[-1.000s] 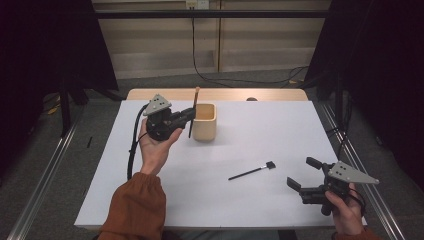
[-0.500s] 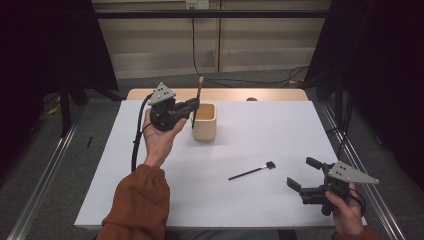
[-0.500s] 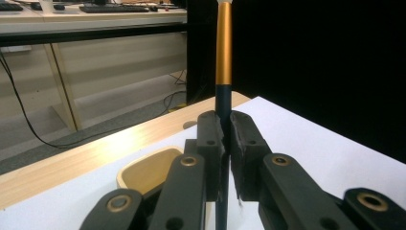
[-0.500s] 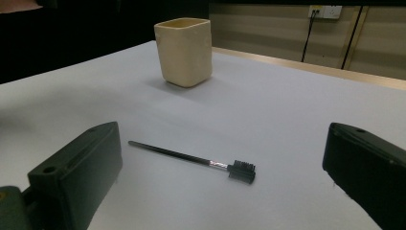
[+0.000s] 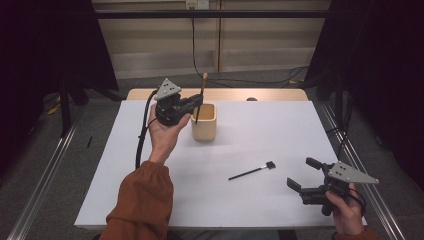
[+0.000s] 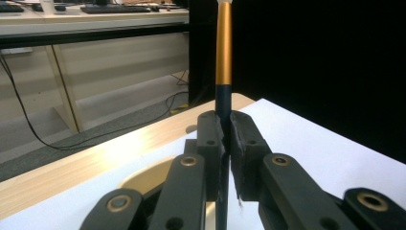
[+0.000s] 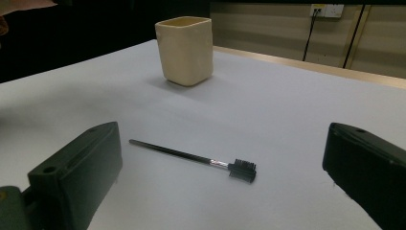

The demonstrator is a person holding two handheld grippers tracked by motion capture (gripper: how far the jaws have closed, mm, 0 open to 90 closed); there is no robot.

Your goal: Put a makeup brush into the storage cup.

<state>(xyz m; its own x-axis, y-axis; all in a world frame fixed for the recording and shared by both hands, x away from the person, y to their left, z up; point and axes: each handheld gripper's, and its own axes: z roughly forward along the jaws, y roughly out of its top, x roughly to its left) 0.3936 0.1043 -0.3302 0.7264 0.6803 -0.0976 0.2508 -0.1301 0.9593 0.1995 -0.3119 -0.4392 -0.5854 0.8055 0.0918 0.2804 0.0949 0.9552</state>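
My left gripper [image 5: 196,103] [image 6: 224,130] is shut on a long brush [image 5: 201,94] [image 6: 223,57] with a dark lower shaft and a gold upper handle. The brush stands nearly upright, and its lower end hangs over the mouth of a cream square cup [image 5: 204,124] [image 6: 140,176] [image 7: 185,46]. My right gripper [image 5: 300,172] [image 7: 223,139] rests open near the table's front right. A small black brow brush [image 5: 251,171] [image 7: 191,155] lies flat on the table a little ahead of the open jaws.
A white sheet [image 5: 250,130] covers the table, with a bare wooden strip [image 5: 270,95] along its far edge. A black cable [image 5: 142,135] trails from my left gripper down past the forearm. Metal rails [image 5: 45,175] run along the floor on both sides.
My left gripper has lifted with the long brush, raising it higher above the cup. The right gripper and the small brush have stayed where they were.
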